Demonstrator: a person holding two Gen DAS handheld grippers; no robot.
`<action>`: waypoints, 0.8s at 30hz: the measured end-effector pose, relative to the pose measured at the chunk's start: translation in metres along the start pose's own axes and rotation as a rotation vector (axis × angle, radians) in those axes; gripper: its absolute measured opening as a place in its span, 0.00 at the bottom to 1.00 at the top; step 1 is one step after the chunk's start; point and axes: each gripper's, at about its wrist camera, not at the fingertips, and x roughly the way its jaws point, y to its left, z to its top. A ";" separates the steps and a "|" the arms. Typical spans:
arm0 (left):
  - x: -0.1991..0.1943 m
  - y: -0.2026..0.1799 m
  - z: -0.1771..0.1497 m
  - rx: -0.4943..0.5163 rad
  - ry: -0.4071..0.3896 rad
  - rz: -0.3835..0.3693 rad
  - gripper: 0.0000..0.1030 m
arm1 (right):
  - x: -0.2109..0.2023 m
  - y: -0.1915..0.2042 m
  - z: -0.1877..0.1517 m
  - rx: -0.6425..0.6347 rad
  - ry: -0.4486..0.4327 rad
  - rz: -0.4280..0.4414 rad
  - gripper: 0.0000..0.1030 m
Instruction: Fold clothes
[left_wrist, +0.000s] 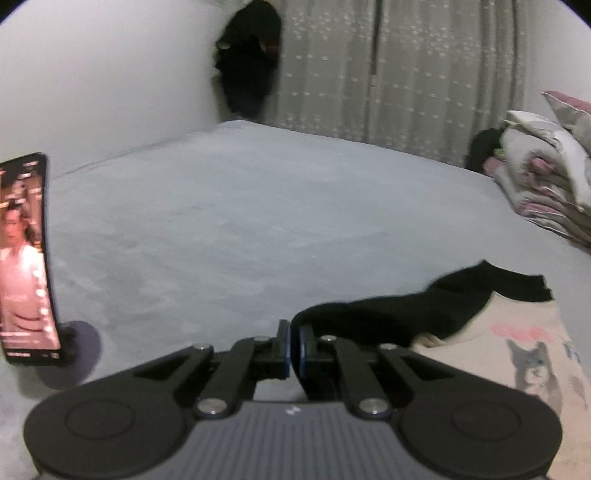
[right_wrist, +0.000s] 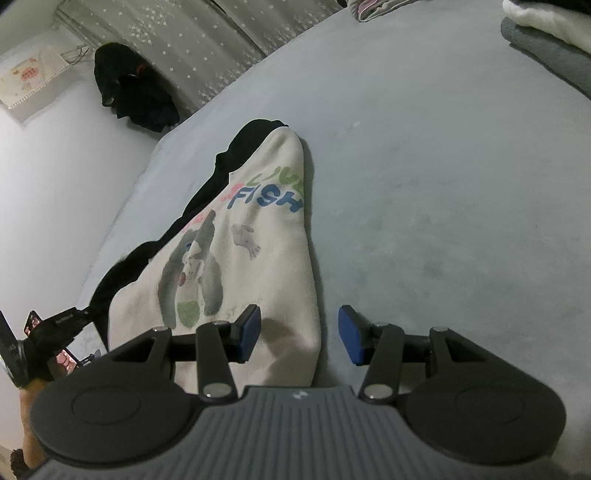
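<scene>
- Cream sweatshirt with black sleeves and a cat print (right_wrist: 236, 258) lies on the grey-blue bed sheet (right_wrist: 424, 184), bunched into a narrow wedge.
- Left gripper (left_wrist: 293, 332) clenched on the black sleeve cuff (left_wrist: 369, 314); sleeve drawn out sideways.
- Right gripper (right_wrist: 299, 332) released, jaws straddling the near hem edge, pads not pressing.
- Step judged: arranging the sleeve for a fold. Next move likely needs the right gripper to close on the hem.
- Phone on a stand (left_wrist: 26, 258) nearby.

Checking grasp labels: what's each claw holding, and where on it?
Left claw is shut on the black sleeve end of the cream shirt. Right claw is open over the shirt's edge, holding nothing.
</scene>
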 end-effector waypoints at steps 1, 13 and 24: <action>0.000 0.003 0.001 -0.006 0.001 0.012 0.04 | 0.000 0.000 0.000 0.001 -0.001 0.000 0.50; 0.000 0.009 0.010 0.150 -0.131 0.283 0.05 | 0.003 -0.002 0.004 0.016 -0.013 0.006 0.50; -0.018 0.013 0.007 -0.007 -0.039 0.023 0.28 | 0.001 -0.005 0.009 0.065 -0.049 0.032 0.50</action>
